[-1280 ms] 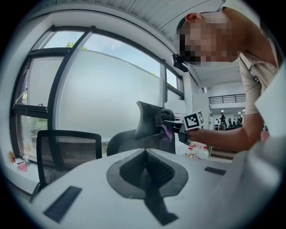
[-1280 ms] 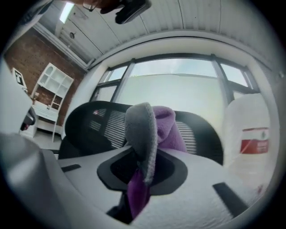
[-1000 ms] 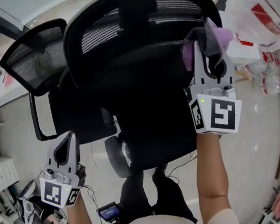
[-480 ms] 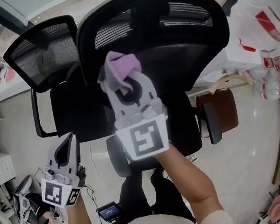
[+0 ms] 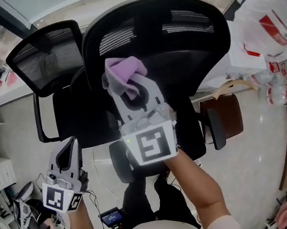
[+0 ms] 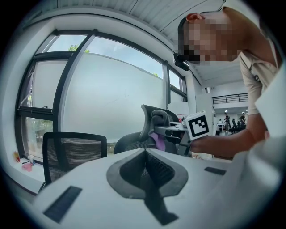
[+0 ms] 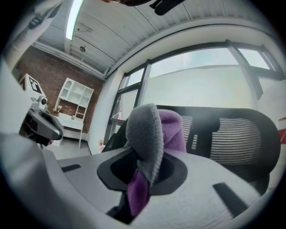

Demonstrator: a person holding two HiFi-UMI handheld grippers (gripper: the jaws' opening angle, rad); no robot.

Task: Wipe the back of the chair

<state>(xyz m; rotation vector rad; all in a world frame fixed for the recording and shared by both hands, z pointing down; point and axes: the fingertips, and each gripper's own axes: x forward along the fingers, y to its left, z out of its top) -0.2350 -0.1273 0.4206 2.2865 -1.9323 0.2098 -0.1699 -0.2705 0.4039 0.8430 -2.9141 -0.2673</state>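
Head view, going left to right: our left claw (image 5: pixel 70 148) hangs low at the near left, well apart from the chair. The left gripper view shows its jaws closed together with nothing between them. Farther out on the left is a second mesh chair (image 5: pixel 43 63), not part of the job.

Then comes the right claw (image 5: pixel 127 89), clamped on a purple-and-grey cloth (image 5: pixel 124 70). In the right gripper view the cloth is bunched between the jaws and sticks out past them. The cloth sits on the left part of the chair back (image 5: pixel 163 41). From the left gripper view it looks like it's touching the back, though we can't tell how hard it's pressed.

What the next move turns on, as we read it: the back is wide, with its long axis running left to right in front of us, and most of it lies to the right of the cloth. So the stroke probably wants to go rightward along that axis. The right claw is the one at the surface. The left has no cloth and is nowhere near, so it's a one-handed job. At the far right there's a white plastic bag (image 5: pixel 271 23), out of the way.
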